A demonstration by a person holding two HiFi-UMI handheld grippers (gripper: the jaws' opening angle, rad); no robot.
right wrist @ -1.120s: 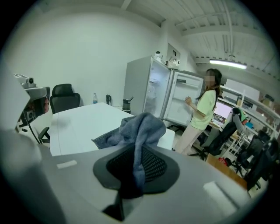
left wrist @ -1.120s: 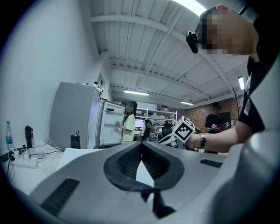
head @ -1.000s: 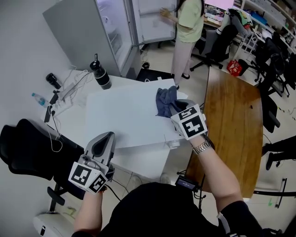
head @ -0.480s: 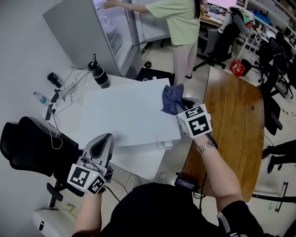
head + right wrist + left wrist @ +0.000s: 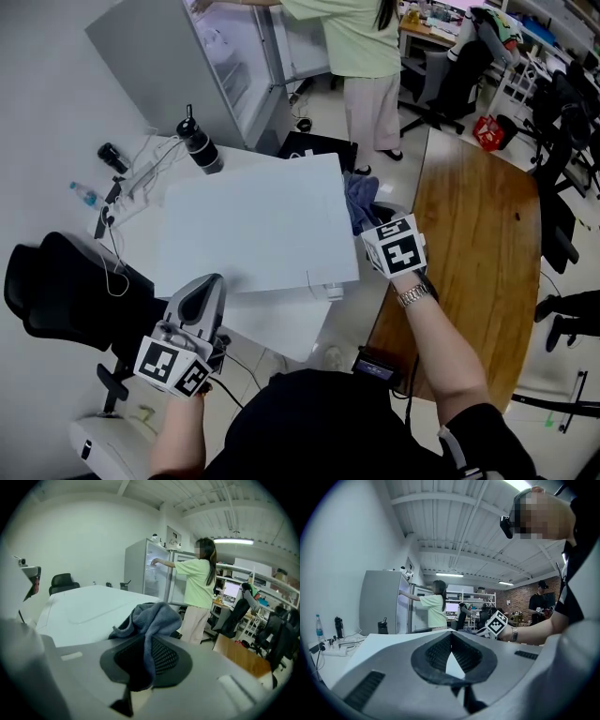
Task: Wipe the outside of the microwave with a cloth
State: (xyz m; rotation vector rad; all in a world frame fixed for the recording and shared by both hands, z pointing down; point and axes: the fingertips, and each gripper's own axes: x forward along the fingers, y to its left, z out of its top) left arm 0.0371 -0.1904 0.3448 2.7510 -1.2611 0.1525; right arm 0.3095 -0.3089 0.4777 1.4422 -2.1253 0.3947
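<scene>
Now the right gripper (image 5: 373,216) is pinching the cloth (image 5: 359,197), the left gripper (image 5: 207,283) sitting closed, empty. Hard rubbing on the microwave (image 5: 253,225) may be tugging it loose.

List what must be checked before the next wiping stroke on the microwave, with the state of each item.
1. Cloth clamped in the right gripper: ok, jaws shut on a fold.
2. Cloth pressed against the microwave: cannot tell; it sits at the right edge, and contact is hidden.
3. Left gripper out of the way: ok, jaws shut and empty, near the front left corner.
4. Microwave top free of things: ok; the bottle stands on the table behind it.
5. Person at the fridge clear of the stroke: probably ok, standing beyond the microwave.
</scene>
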